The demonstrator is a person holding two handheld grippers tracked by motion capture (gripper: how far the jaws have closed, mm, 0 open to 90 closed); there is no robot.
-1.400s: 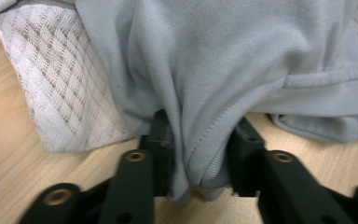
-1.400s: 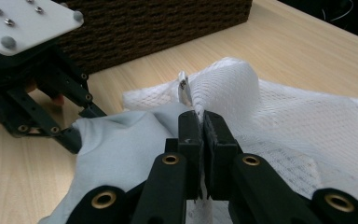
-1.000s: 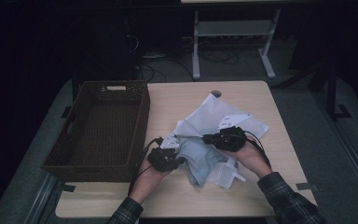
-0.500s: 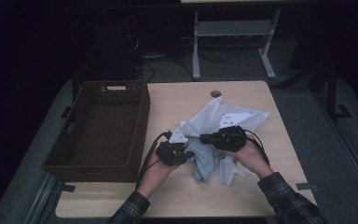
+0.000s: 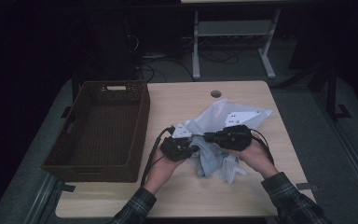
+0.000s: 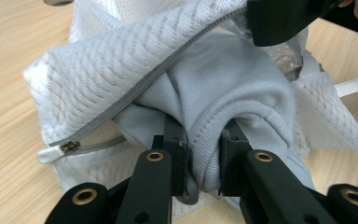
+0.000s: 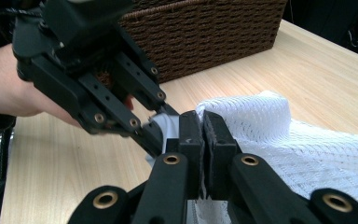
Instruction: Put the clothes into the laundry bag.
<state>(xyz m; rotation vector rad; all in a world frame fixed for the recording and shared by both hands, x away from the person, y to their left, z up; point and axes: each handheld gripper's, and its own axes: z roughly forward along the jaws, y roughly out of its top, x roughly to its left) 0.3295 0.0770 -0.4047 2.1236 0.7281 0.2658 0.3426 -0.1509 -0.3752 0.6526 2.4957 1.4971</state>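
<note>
High view, bag: we see a white mesh laundry bag (image 5: 223,122) lying on the wooden table (image 5: 261,196), right of the dark wicker basket (image 5: 98,130).
High view, garment: a pale grey garment (image 5: 210,156) bunches at the bag's near side, between our two hands.
High view, grippers: our left gripper (image 5: 196,148) meets the grey cloth from the left; our right gripper (image 5: 207,137) reaches in from the right, above it.
Left gripper view, grip: our jaws are clamped on a thick fold of the grey garment (image 6: 223,93), which bulges up between them.
Left gripper view, bag: the mesh bag (image 6: 98,70) drapes over the garment, its grey zipper (image 6: 135,93) running diagonally with the pull (image 6: 51,152) lying low at the left; the right gripper (image 6: 261,28) holds the bag's edge at top right.
Right gripper view, grip: our jaws are pressed together on the edge of the mesh bag (image 7: 261,121).
Right gripper view, surroundings: the left gripper (image 7: 156,126) sits just beside ours, grey cloth at its tips; the basket (image 7: 205,32) stands behind on the table (image 7: 74,163).
</note>
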